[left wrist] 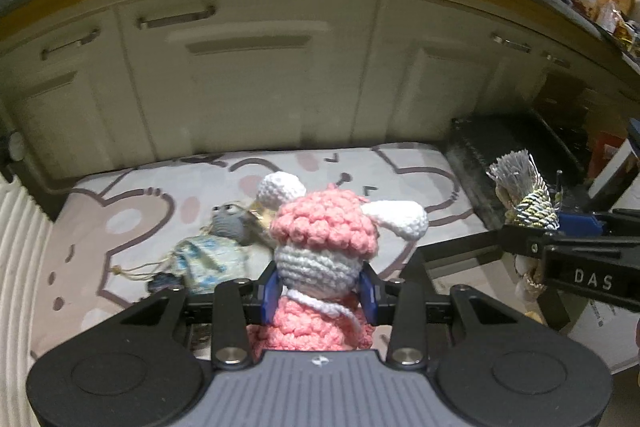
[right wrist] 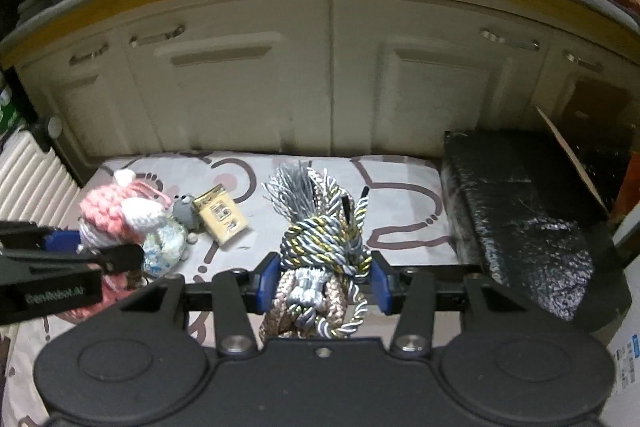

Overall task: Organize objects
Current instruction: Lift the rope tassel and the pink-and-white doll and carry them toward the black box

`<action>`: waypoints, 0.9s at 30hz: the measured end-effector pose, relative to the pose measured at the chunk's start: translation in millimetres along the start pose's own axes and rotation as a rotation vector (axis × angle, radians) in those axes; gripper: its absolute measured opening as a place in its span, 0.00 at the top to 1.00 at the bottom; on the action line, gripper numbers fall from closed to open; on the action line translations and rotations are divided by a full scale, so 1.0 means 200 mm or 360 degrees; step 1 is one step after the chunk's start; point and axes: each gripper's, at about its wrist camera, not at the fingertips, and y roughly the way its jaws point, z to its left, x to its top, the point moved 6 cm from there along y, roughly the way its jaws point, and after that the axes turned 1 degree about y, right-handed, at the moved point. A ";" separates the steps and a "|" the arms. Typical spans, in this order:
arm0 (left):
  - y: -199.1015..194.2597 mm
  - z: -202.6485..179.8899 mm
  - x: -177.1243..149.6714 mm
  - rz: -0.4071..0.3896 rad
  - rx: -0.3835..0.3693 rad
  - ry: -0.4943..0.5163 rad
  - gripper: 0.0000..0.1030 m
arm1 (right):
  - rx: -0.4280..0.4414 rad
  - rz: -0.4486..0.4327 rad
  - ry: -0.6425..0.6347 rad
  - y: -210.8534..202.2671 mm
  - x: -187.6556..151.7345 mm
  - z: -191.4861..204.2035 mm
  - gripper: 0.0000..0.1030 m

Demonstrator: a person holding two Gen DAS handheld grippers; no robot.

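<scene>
My left gripper [left wrist: 322, 293] is shut on a pink and white crochet doll [left wrist: 324, 231], held upright above the cartoon-printed mat [left wrist: 132, 219]. In the right wrist view the same doll [right wrist: 116, 215] shows at the left with the left gripper [right wrist: 100, 251] around it. My right gripper [right wrist: 322, 285] is shut on a bundle of twisted gold, grey and brown cord with a tassel [right wrist: 320, 239]; that cord bundle [left wrist: 524, 203] also shows at the right of the left wrist view. On the mat lie a small grey plush [left wrist: 228, 225], a pale blue drawstring pouch [left wrist: 208, 263] and a tan card box [right wrist: 222, 217].
Cream cabinet doors [left wrist: 256, 79] with metal handles rise behind the mat. A black box [right wrist: 524, 211] sits to the mat's right, with an open cardboard flap [right wrist: 572, 155] beyond it. A white ribbed surface [left wrist: 16, 259] borders the mat on the left.
</scene>
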 end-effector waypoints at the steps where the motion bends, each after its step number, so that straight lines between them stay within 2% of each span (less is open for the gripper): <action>1: 0.01 -0.02 0.00 0.0001 -0.0010 0.0002 0.60 | -0.0014 -0.0002 0.0010 0.00 0.00 -0.03 0.53; 9: 0.10 -0.20 -0.04 -0.0002 -0.0121 0.0012 0.60 | -0.0128 0.0022 0.0145 0.04 -0.09 -0.28 0.53; 21: 0.20 -0.45 -0.04 0.0014 -0.0410 -0.0097 0.60 | -0.0253 0.0069 0.0230 0.09 -0.21 -0.53 0.53; 27: 0.30 -0.56 -0.08 0.0108 -0.0590 -0.0220 0.60 | -0.0285 0.0108 0.0268 0.14 -0.25 -0.60 0.53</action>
